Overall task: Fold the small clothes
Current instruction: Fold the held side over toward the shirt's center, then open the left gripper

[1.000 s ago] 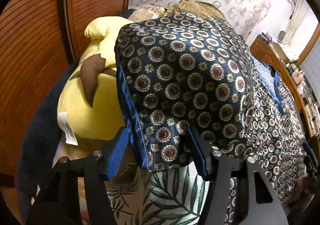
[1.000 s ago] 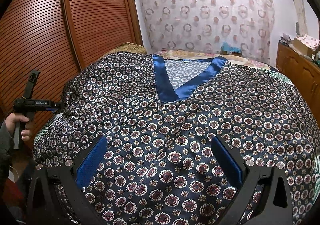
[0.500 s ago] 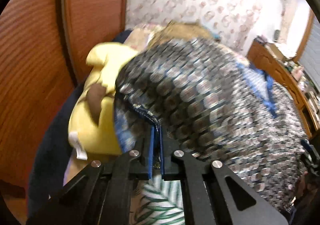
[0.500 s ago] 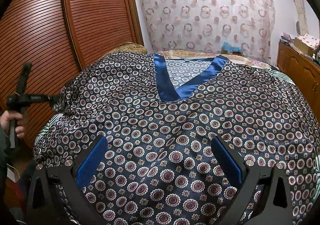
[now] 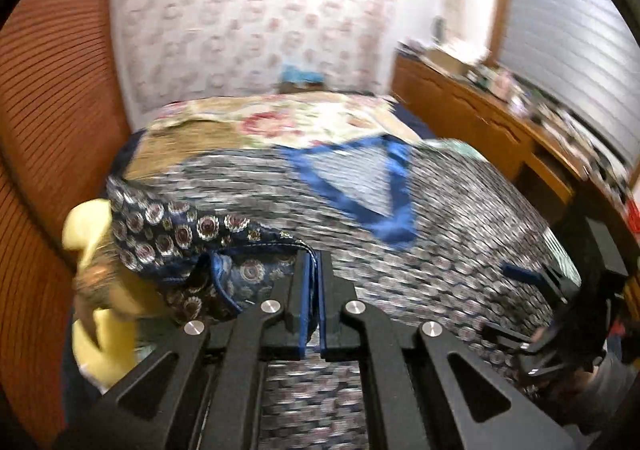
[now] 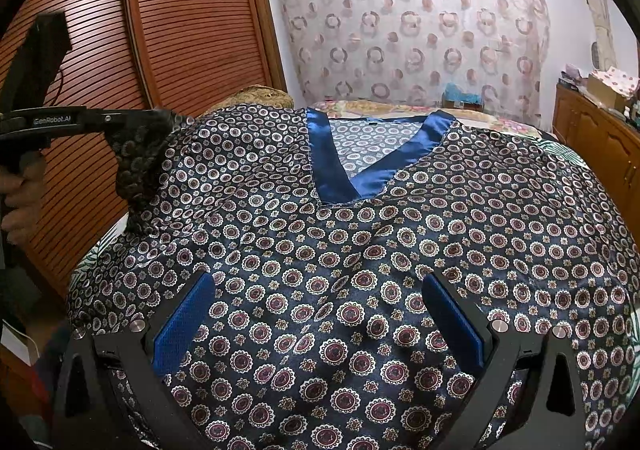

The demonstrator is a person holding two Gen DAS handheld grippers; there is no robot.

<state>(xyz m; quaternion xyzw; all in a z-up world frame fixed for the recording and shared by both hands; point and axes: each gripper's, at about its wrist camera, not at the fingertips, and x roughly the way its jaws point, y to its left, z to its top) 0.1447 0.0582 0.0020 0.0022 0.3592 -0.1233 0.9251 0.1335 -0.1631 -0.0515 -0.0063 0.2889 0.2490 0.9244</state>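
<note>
A dark blue satin shirt (image 6: 360, 242) with round medallion print and a bright blue V-neck band (image 6: 332, 174) lies spread on the bed. My left gripper (image 5: 314, 262) is shut on the shirt's left sleeve (image 5: 180, 238) and holds it lifted off the bed; the left wrist view is motion-blurred. In the right wrist view the left gripper (image 6: 160, 118) shows at the left with the sleeve (image 6: 136, 170) hanging from it. My right gripper (image 6: 320, 314) is open, its blue pads (image 6: 182, 326) spread over the shirt's lower front, gripping nothing.
A yellow plush toy (image 5: 96, 310) lies at the bed's left edge by the brown slatted wardrobe doors (image 6: 168, 30). A floral cover (image 5: 288, 122) lies at the bed's far end. A wooden dresser (image 6: 596, 138) with clutter stands at the right.
My left gripper closed on the sleeve, then lifted it and swung it rightward over the shirt. The right gripper has not moved.
</note>
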